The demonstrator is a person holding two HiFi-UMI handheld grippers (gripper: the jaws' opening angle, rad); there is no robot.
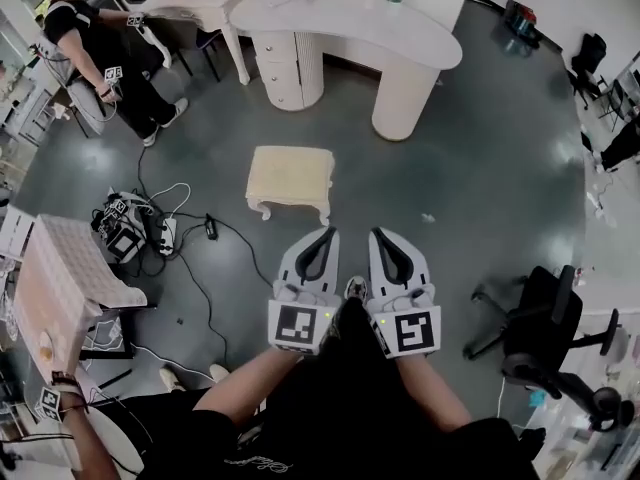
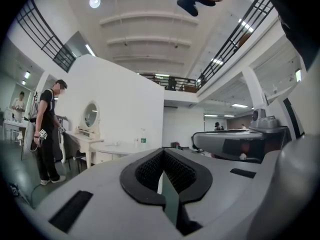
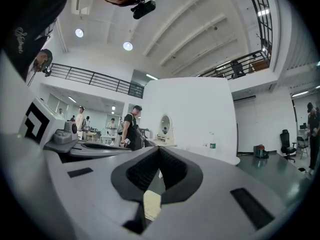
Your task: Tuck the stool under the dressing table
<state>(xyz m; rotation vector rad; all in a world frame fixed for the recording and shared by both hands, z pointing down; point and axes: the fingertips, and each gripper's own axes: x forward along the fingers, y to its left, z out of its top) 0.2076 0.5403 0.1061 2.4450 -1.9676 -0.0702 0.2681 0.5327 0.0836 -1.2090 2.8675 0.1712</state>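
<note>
Left gripper [image 1: 324, 232] and right gripper [image 1: 386, 234] both clenched, empty, well short of the stool [image 1: 291, 176]. I'd step up close behind it, then nudge it squarely under the dressing table [image 1: 350, 23] beyond.

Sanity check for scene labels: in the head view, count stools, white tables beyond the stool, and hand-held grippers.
stool: 1
white table: 2
hand-held gripper, left and right, both shut and empty: 2
Total: 5

Bright ceiling lights, fisheye edges, sharp
</note>
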